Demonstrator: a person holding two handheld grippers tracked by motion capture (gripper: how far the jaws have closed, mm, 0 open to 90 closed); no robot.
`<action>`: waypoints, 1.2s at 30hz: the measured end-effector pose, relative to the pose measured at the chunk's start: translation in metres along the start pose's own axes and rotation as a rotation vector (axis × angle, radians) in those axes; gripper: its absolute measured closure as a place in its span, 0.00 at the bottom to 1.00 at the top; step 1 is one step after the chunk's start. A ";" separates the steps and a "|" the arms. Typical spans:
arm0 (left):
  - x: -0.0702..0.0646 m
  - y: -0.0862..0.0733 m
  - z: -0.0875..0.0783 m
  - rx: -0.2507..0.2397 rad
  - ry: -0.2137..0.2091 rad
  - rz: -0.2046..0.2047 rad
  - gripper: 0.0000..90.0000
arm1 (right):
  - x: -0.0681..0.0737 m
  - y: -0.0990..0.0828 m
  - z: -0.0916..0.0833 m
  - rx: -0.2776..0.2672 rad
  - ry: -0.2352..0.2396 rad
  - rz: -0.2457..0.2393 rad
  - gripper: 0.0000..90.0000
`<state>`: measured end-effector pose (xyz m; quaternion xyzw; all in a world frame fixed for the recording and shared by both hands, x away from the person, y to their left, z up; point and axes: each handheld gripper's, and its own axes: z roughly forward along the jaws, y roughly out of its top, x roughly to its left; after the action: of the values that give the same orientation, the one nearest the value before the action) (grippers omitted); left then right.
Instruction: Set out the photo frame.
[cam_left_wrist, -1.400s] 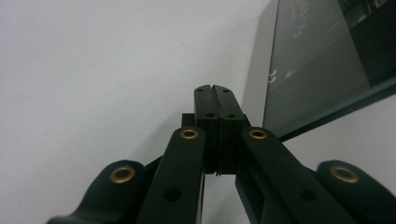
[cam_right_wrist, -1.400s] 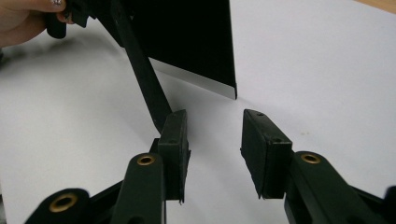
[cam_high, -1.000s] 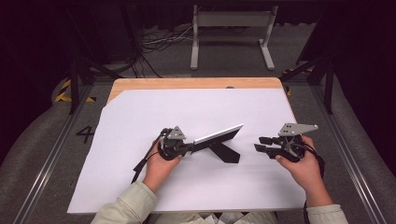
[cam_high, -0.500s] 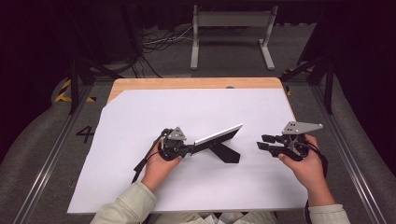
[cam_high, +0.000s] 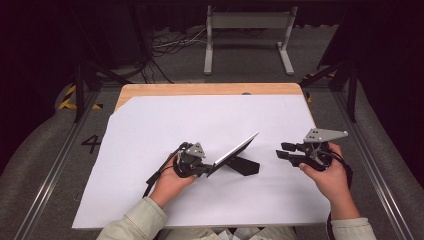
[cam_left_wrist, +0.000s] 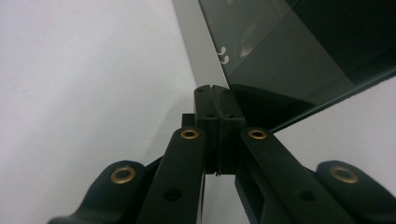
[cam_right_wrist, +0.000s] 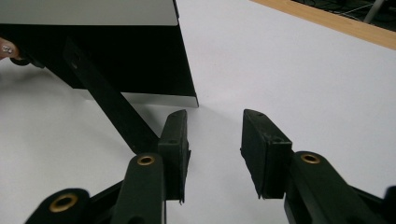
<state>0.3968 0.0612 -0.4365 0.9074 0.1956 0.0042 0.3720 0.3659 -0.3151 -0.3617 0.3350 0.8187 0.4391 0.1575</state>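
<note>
I've got the left gripper (cam_high: 207, 170) pinching the tablet's (cam_high: 235, 151) lower edge, tilting it up mid-table on its kickstand (cam_high: 243, 165). Right gripper (cam_high: 285, 155) waits at 3 o'clock, jaws spread, empty. Next, I reckon: right grips the stand.

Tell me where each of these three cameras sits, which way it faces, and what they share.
High view: above the person's side, looking forward and down on the white-covered table; both forearms, the left gripper and right gripper show.
Left gripper view: rides on the left gripper, looking along jaws shut on the edge of the flat dark glass-faced tablet.
Right gripper view: rides on the right gripper, facing the tablet's back and its black prop stand; jaws apart, nothing between them.
Shared: all three show the tablet and the white surface.
</note>
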 end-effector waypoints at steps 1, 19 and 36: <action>-0.002 0.001 0.000 0.011 -0.008 0.006 1.00 | 0.000 0.000 -0.001 -0.001 -0.002 -0.001 0.69; -0.019 0.005 0.009 0.131 -0.141 0.045 1.00 | -0.002 0.001 -0.002 -0.005 0.001 0.002 0.68; -0.042 0.016 0.022 0.183 -0.218 0.144 1.00 | -0.001 0.002 -0.004 -0.015 0.024 0.011 0.68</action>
<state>0.3668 0.0205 -0.4358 0.9442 0.0880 -0.0858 0.3055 0.3652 -0.3171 -0.3581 0.3330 0.8154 0.4499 0.1475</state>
